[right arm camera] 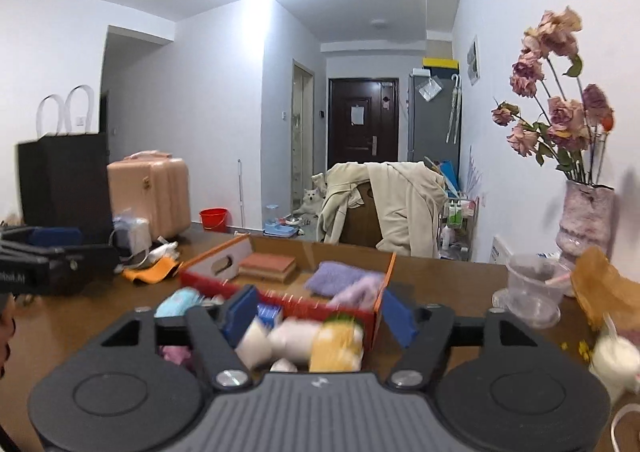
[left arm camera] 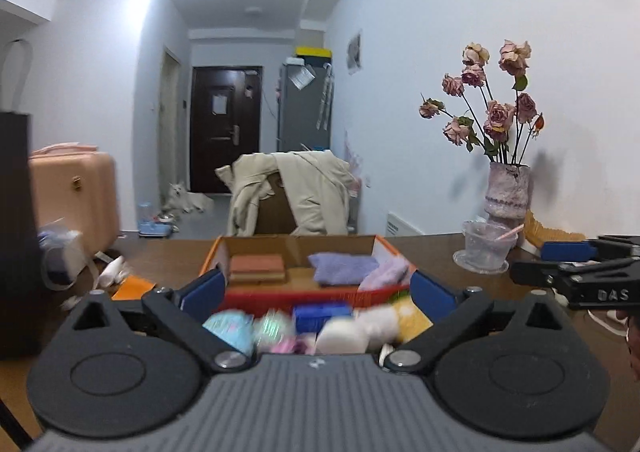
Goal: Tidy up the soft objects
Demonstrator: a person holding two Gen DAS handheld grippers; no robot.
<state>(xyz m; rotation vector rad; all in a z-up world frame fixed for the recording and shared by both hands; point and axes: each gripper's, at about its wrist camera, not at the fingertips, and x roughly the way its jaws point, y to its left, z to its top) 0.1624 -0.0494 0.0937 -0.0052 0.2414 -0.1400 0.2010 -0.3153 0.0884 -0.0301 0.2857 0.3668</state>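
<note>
An orange cardboard box stands on the brown table and holds a brick-coloured sponge, a purple towel and a pink cloth. In front of it lies a blurred heap of soft things: a light blue one, white ones and a yellow one. My left gripper hangs open above this heap, holding nothing. My right gripper is also open and empty over the yellow piece and white pieces, just before the box.
A vase of dried roses and a clear plastic cup stand at the table's right by the wall. A black paper bag and an orange cloth are at the left. A coat-draped chair stands behind the table.
</note>
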